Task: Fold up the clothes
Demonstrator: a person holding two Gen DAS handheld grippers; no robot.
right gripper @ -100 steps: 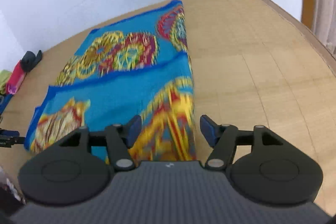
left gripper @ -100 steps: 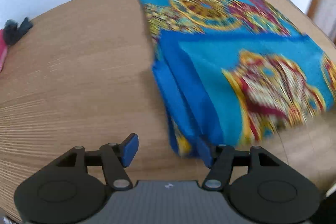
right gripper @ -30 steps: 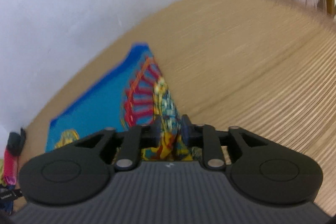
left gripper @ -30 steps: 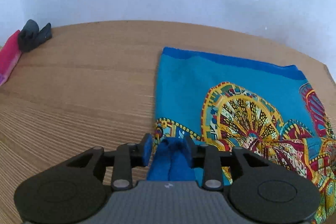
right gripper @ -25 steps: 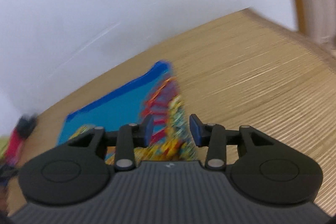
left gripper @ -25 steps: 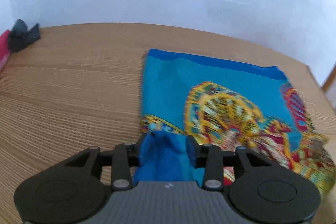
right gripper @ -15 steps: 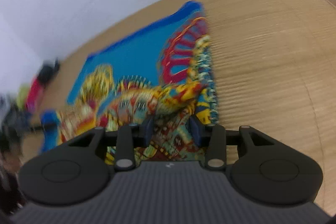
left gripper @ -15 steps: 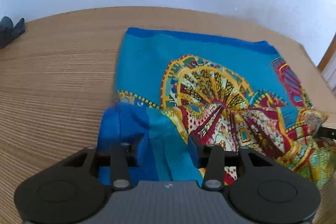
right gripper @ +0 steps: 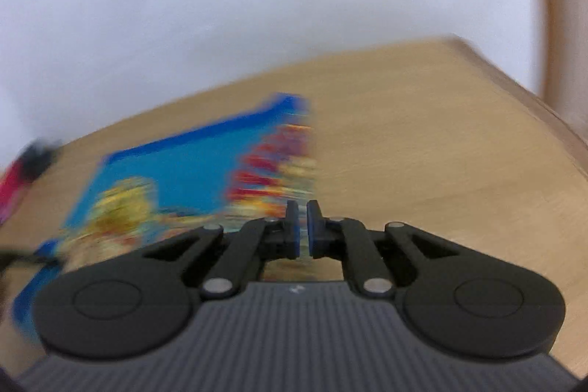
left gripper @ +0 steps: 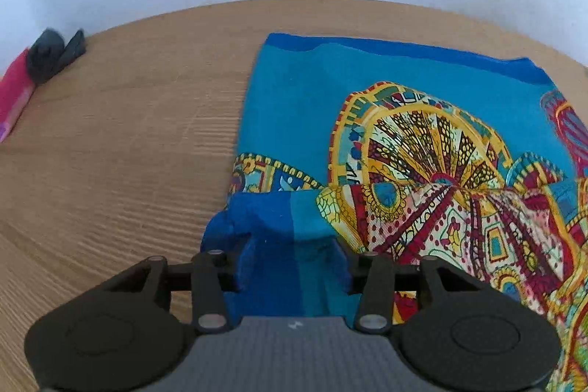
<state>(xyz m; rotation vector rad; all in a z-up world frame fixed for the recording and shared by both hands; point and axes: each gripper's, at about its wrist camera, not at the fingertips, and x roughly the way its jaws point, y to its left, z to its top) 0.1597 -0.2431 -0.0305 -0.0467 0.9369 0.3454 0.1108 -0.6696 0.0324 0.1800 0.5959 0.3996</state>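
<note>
A turquoise cloth (left gripper: 404,135) with a dark blue border and yellow-red wheel prints lies folded on the wooden table (left gripper: 128,153). Its near blue corner is turned over onto the printed part. My left gripper (left gripper: 292,259) is open, and that blue corner bulges between its spread fingers (left gripper: 244,263). In the blurred right wrist view the cloth (right gripper: 176,171) lies ahead and to the left. My right gripper (right gripper: 302,230) is shut, its blue pads nearly touching with nothing between them, above the cloth's near right edge.
A pink item (left gripper: 14,98) with a dark bundle (left gripper: 55,56) on it lies at the table's far left by the white wall. The table's right edge (right gripper: 544,112) and a wooden frame (right gripper: 558,6) lie to the right. Bare wood stretches left of the cloth.
Both grippers carried the near edge of the cloth forward over itself and let it go. The left one has opened wider; the right one has shut empty and is moving.
</note>
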